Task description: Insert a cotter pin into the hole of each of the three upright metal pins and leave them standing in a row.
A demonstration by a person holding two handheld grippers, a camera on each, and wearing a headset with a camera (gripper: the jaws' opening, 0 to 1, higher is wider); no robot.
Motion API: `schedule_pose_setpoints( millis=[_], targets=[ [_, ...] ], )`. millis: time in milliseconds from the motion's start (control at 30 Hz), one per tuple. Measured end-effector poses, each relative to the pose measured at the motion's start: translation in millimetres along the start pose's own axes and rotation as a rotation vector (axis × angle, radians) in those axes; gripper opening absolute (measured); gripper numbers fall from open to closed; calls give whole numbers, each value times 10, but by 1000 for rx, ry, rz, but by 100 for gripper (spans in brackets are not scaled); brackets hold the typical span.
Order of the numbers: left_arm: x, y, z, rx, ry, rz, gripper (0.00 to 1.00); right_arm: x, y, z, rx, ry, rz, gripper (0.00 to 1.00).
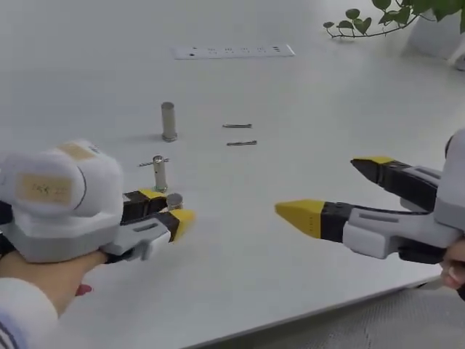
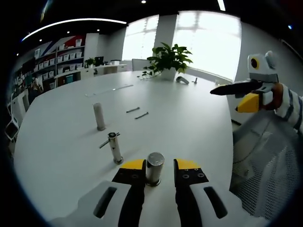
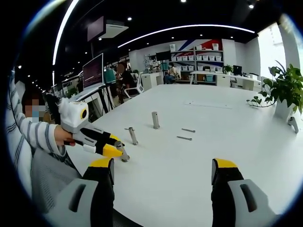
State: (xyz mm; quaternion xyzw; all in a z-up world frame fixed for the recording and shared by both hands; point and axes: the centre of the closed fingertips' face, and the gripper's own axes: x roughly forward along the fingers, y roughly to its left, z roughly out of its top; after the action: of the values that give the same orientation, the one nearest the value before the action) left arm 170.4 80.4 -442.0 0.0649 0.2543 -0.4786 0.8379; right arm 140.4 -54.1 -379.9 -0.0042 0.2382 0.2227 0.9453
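One of three done: middle pin (image 1: 159, 174) is carrying its cotter pin (image 1: 154, 163); two spare cotter pins (image 1: 237, 126) are lying loose. Left gripper (image 1: 172, 206) is straddling near pin (image 2: 155, 168), slightly open, not clamped; right gripper (image 1: 317, 186) is gaping wide, empty.

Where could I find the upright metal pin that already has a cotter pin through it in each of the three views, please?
Head view: the fitted pin stands left of centre, at mid-height.
Left gripper view: lower left of centre, just above the jaws.
Right gripper view: left of centre, slightly below mid-height.
Shared landmark: the bare pin standing next beyond it in the row.
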Motion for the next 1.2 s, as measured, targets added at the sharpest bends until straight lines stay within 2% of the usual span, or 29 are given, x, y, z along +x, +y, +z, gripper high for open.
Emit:
schedule_pose_setpoints(
  millis=[67,100,233,300,367,400,500,600,667,700,833,967,1067,1200],
  targets=[
    [-36,-14,-5,19,7,-20,26,2,-3,2,2,-1,0,83],
    [-64,-44,7,49,1,-41,30,2,-4,3,3,-1,-1,83],
    [-134,-104,15,43,-12,-81,44,5,-14,-7,2,4,-3,83],
    [-180,-138,39,76,-40,-105,49,7,-18,-15,0,9,-3,83],
    [-209,-149,38,73,-47,-121,54,7,-19,-20,-1,12,-2,83],
    [-223,-148,40,72,-53,-123,60,7,-21,-21,-1,13,-2,83],
    [-260,-127,66,8,-93,-134,78,8,-36,-28,-4,20,-4,83],
    [-299,-87,75,14,-110,-126,86,13,-52,-38,-6,29,-3,83],
    [-315,-62,83,-37,-118,-118,93,15,-65,-44,-14,38,-3,83],
    [-331,-63,103,-65,-136,-127,96,17,-74,-41,-17,41,-4,83],
    [-385,-64,107,-57,-150,-132,99,32,-112,-22,-35,54,-1,82],
    [-408,-77,83,-64,-143,-139,99,61,-146,5,-72,78,11,82],
    [-425,-36,36,-46,-128,-112,99,100,-164,3,-105,112,25,82],
    [-441,-23,-5,-61,-120,-101,99,178,-196,53,-139,136,47,81]
  ],
)
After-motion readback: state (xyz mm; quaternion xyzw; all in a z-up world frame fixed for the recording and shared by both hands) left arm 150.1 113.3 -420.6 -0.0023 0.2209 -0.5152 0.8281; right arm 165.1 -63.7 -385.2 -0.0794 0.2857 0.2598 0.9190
